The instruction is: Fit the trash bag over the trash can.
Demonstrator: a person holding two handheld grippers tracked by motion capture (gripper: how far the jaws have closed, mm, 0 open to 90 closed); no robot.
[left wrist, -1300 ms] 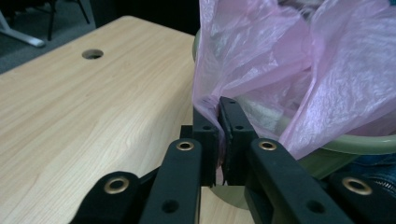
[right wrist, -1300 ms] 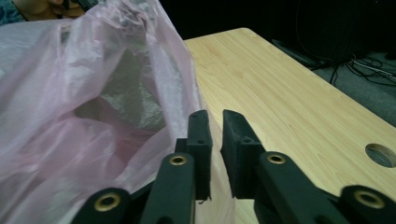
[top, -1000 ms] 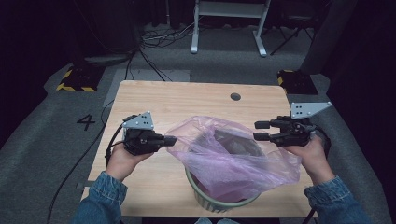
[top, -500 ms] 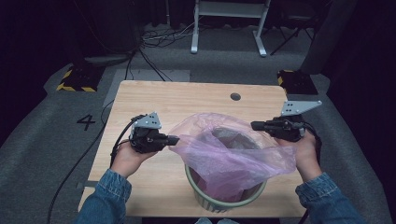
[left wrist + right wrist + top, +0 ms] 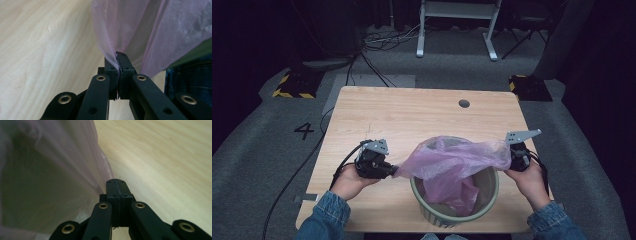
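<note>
Bin (image 5: 455, 212): green, round, upright on the table (image 5: 412, 115) near its front edge, between the two hands. All places below are given from the bin.

Bag (image 5: 452, 162): thin pink plastic, partly inside the bin, its body hanging down within. Its mouth is stretched across the top of the bin, with the long axis running left to right, from one gripper to the other. The far rim looks covered by the film; the near rim shows bare green.

Left gripper (image 5: 393, 170): just beside the bin's left rim. Jaws pressed together on a gathered fold of the bag's edge (image 5: 112, 61), seen pinched between the tips in the left gripper view.

Right gripper (image 5: 512, 156): just beside the bin's right rim, slightly higher. Jaws closed tight (image 5: 117, 185), with the bag's film running into the seam in the right gripper view; it appears to pinch the opposite edge.

Judgement: both hands stand about equally near the rim, one on each side. The likely next move is to draw the held edges outward and down over the rim; the bare near rim lies toward the person from both grippers.
</note>
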